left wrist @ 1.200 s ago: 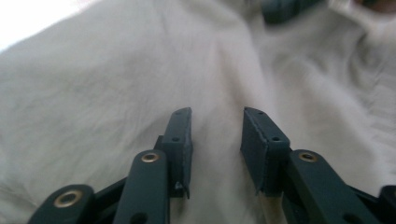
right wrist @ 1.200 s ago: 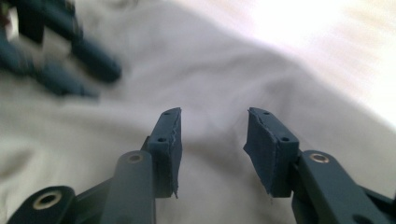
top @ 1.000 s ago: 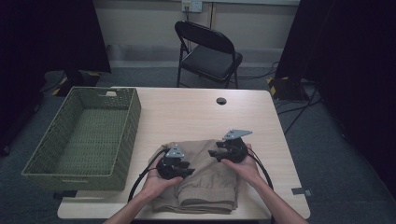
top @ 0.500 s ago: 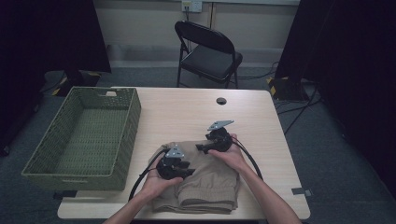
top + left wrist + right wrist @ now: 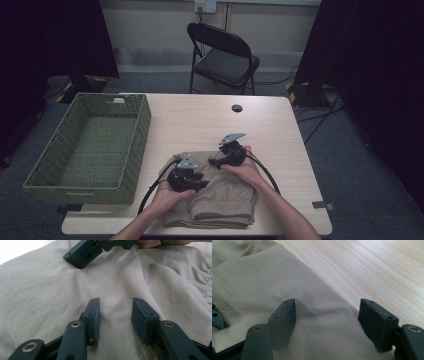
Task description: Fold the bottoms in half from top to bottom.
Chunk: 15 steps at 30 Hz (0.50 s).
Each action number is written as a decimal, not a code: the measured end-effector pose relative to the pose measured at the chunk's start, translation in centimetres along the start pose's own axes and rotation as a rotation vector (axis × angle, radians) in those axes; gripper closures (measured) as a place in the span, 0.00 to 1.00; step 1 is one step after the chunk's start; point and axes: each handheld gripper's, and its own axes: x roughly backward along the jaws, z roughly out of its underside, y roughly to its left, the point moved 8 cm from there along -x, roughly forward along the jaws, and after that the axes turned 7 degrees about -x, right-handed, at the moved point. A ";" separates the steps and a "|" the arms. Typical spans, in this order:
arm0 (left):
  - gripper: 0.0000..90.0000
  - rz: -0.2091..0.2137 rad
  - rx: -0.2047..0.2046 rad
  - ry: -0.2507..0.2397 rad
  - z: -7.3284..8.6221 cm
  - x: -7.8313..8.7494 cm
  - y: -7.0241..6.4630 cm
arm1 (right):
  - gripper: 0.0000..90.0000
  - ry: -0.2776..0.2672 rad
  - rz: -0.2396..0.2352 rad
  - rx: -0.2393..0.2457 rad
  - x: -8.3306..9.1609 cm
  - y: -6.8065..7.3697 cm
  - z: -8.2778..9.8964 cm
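Green woven basket (image 5: 90, 145) sits at the 9 o'clock side of the wooden counter (image 5: 200, 120), empty-looking interior, its right wall near the garment. Small dark round hole or grommet (image 5: 237, 108) in the counter at 12 o'clock. Black folding chair (image 5: 222, 52) stands beyond the far edge. Dark curtains either side, cables on the floor at right.

Beige garment (image 5: 220, 200), folded, lies at the 6 o'clock edge of the counter, creased and rumpled, with a gathered elastic-type band visible at the right of the left gripper view (image 5: 206, 287). One edge of it runs diagonally over bare wood in the right gripper view.

Left gripper (image 5: 186, 177) rests on the garment's near-left part, held by the left hand (image 5: 167, 195); its fingers (image 5: 92, 317) are apart with a raised wrinkle of cloth between them, not pinched. Right gripper (image 5: 229, 155) sits at the garment's far edge, right hand (image 5: 247, 170) behind it; its fingers (image 5: 283, 320) are spread wide, pressing down on cloth near the edge, nothing clamped. Black cables loop from both grippers over the garment.
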 end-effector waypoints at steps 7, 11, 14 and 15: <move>0.65 0.003 0.002 -0.004 0.0 0.0 0.0 | 0.36 -0.009 0.003 -0.016 -0.1 -0.3 -0.1; 0.65 0.003 0.001 -0.004 0.0 0.0 0.0 | 0.49 -0.009 -0.018 -0.009 0.0 -0.1 -0.1; 0.65 -0.004 -0.006 -0.003 0.0 -0.1 0.0 | 0.65 -0.008 -0.048 -0.037 0.3 -0.1 -0.1; 0.65 -0.002 -0.002 -0.006 -0.1 -0.1 0.0 | 0.68 -0.009 -0.057 -0.049 0.3 -0.2 -0.1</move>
